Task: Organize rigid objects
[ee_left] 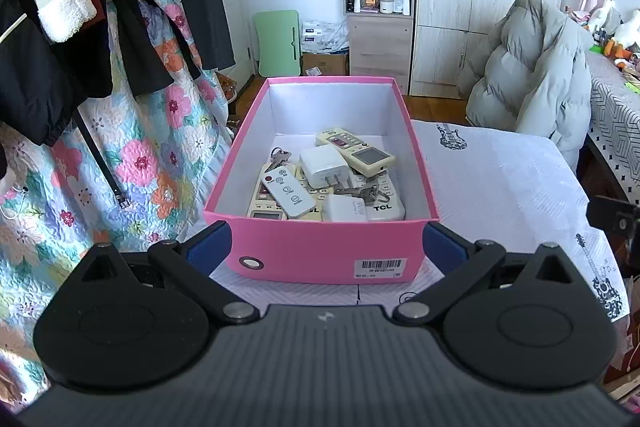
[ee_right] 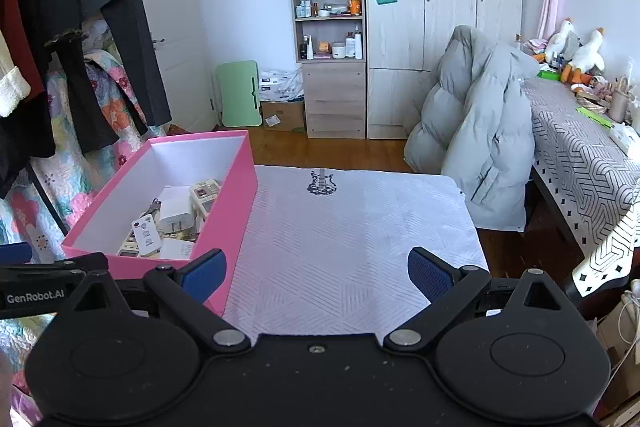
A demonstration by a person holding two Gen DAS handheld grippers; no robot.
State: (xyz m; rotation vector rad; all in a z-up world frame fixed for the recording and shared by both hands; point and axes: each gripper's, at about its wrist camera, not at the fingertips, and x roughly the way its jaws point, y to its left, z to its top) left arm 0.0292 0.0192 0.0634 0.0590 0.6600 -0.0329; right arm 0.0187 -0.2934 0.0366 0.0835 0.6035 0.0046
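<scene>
Spreading wide, the left tool (ee_left: 327,241) brackets the near end of the pink rectangular cardboard box (ee_left: 320,251) at the frame's centre, its blue pads just beside the box's corners. Inside lie cream remote controls (ee_left: 356,151), white plug chargers (ee_left: 325,167) and metal keys (ee_left: 362,191). The right tool (ee_right: 318,273) is also wide and holds nothing, above the white quilted counter cloth (ee_right: 352,227), with the box at centre left.
</scene>
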